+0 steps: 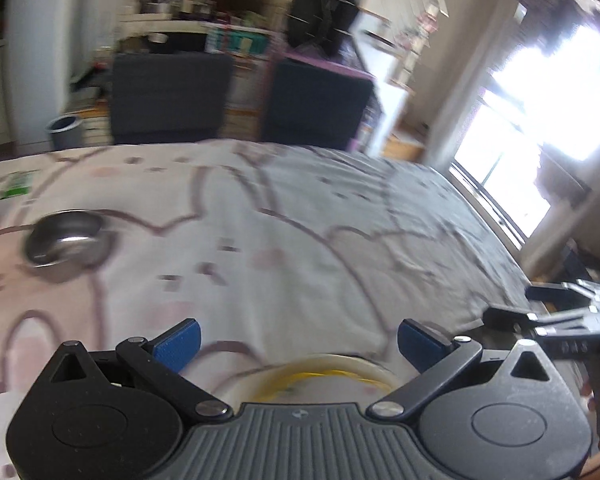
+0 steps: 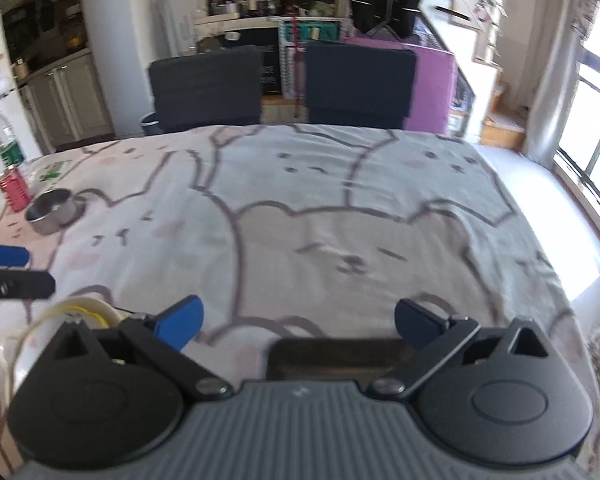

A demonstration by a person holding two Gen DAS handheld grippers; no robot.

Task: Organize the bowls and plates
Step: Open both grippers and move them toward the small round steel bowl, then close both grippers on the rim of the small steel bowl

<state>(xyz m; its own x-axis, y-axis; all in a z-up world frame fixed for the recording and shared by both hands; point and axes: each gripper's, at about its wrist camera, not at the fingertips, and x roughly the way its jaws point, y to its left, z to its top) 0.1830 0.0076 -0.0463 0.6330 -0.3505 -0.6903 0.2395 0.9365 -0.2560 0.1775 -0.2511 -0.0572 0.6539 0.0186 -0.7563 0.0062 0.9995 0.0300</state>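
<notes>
Steel first: a small round stainless-steel bowl [image 2: 54, 210] is sitting upright on the far left of the table, well apart from both grippers, its rim catching the window light. Just beyond it a red ribbed can [image 2: 14, 190] and a clear plastic water bottle with a green label [image 2: 6, 140] are standing near the table's left edge; any print on either label is too small and blurred to read.

Cloth covering the table [image 2: 320, 184] is pale grey-pink with outlined cartoon bears and rabbits, lying flat across the whole top.

Left gripper [image 1: 298, 344]: blue-padded jaws are standing spread wide, nothing between the pads. Directly beneath and behind its jaws a cream-rimmed round plate with a yellow centre [image 1: 320, 376] is lying flat on the cloth, partly hidden by the gripper body. The left wrist view is smeared by motion blur.

Right gripper [image 2: 298, 322]: jaws are likewise spread wide and holding nothing. A dark flat rectangular object [image 2: 336, 356] is lying on the cloth just under the jaws; what it is cannot be told. In the right wrist view the cream plate is showing at lower left, with the left gripper's blue and black fingertips hanging just above and left of it.

Two dark grey fabric chairs [image 2: 206, 84] are standing at the far side of the table, a purple box-like unit [image 2: 432, 80] to their right, kitchen shelves behind. A small pale mark on each gripper's ribbed grey housing is not legible as writing.
</notes>
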